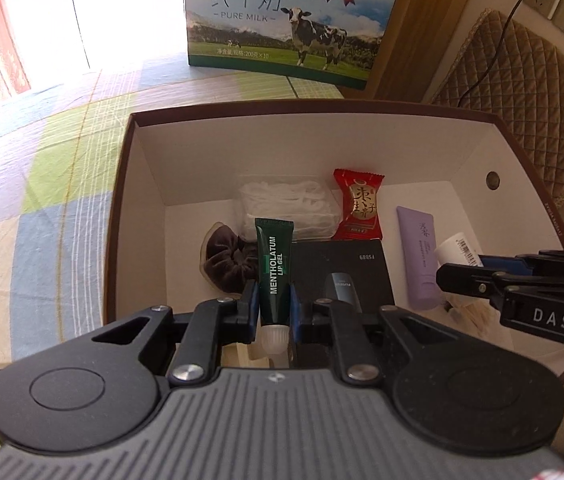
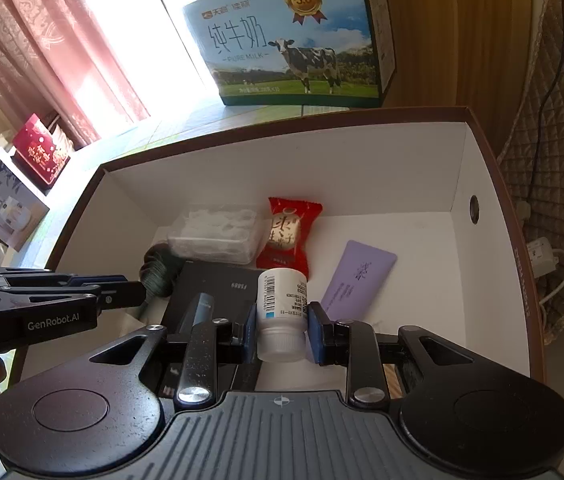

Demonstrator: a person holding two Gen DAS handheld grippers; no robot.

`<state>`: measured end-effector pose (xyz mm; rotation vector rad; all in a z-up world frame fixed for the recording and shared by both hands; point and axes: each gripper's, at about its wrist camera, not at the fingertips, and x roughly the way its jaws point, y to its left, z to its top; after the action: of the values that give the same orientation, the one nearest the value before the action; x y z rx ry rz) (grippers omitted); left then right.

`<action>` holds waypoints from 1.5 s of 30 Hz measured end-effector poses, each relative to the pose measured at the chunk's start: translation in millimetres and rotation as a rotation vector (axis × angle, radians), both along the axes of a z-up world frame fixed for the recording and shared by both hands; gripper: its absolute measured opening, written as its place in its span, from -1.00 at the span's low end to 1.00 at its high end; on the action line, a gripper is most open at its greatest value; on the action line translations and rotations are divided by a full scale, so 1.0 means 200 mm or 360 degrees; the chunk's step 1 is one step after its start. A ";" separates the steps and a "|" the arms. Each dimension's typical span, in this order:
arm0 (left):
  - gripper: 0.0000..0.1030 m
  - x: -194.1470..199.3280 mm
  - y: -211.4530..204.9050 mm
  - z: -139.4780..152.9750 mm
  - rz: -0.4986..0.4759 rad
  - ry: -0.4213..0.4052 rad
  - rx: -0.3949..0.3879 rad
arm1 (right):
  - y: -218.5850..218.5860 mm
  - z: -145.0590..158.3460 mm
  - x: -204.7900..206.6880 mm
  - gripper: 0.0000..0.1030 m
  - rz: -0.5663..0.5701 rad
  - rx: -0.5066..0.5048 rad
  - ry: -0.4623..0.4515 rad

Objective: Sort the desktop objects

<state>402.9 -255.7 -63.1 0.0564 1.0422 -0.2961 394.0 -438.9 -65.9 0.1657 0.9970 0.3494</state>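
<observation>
My left gripper [image 1: 274, 304] is shut on a green Mentholatum lip gel tube [image 1: 274, 264] and holds it over the open brown box [image 1: 122, 200]. My right gripper [image 2: 280, 330] is shut on a white pill bottle [image 2: 282, 304], also over the box [image 2: 498, 216]; the bottle shows in the left wrist view [image 1: 456, 250]. Inside the box lie a red candy packet [image 1: 358, 206], a purple tube [image 1: 418, 256], a clear pack of white floss picks [image 1: 286, 204], a dark scrunchie [image 1: 224, 264] and a black box [image 1: 346, 268].
A pure milk carton [image 1: 294, 16] stands behind the box on the checked tablecloth [image 1: 42, 184]. A quilted brown chair [image 1: 522, 96] with a cable is at the right. Small boxes [image 2: 22, 184] and a pink curtain are at the left.
</observation>
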 end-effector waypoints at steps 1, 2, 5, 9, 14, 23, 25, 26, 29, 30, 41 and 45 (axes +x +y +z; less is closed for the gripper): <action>-0.75 0.00 0.00 0.00 0.0003 -0.0003 0.0005 | 0.00 0.00 0.01 -0.53 0.0002 0.0001 0.0001; -0.75 0.01 -0.01 0.00 0.0003 -0.0005 0.0011 | 0.00 0.00 0.02 -0.53 0.0003 0.0003 0.0003; -0.62 0.02 -0.02 0.00 0.0007 -0.0016 0.0039 | -0.01 -0.01 0.04 -0.53 0.0008 0.0008 0.0016; -0.53 0.02 -0.03 0.01 0.0004 -0.0045 0.0082 | -0.01 -0.02 0.06 -0.52 0.0013 0.0032 0.0047; -0.37 0.00 -0.01 0.04 0.0035 -0.0072 0.0070 | -0.02 -0.04 0.09 -0.52 -0.0018 0.0076 0.0069; 0.00 -0.10 0.08 0.15 0.0071 -0.0156 0.0057 | -0.05 0.04 0.03 0.07 -0.0063 0.0192 -0.0013; 0.22 -0.14 0.10 0.18 0.0082 -0.0191 0.0060 | -0.06 0.08 -0.03 0.35 -0.0082 0.0183 -0.0078; 0.31 -0.16 0.11 0.20 0.0082 -0.0212 0.0061 | -0.06 0.10 -0.07 0.42 -0.0082 0.0175 -0.0114; 0.45 -0.23 0.14 0.24 0.0071 -0.0270 0.0077 | -0.05 0.16 -0.18 0.71 -0.0078 0.0151 -0.0201; 0.60 -0.26 0.15 0.26 0.0071 -0.0284 0.0079 | -0.05 0.18 -0.23 0.81 -0.0083 0.0143 -0.0235; 0.88 -0.63 0.36 0.38 0.0076 -0.0412 0.0147 | 0.08 0.31 -0.72 0.96 -0.0148 0.0018 -0.0393; 0.92 -0.78 0.47 0.42 0.0124 -0.0423 0.0167 | 0.16 0.33 -0.89 0.96 -0.0131 -0.0012 -0.0394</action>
<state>247.0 -161.3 20.2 0.1452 0.7934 -0.1577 216.9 -406.9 -0.6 0.1523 0.7446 0.2834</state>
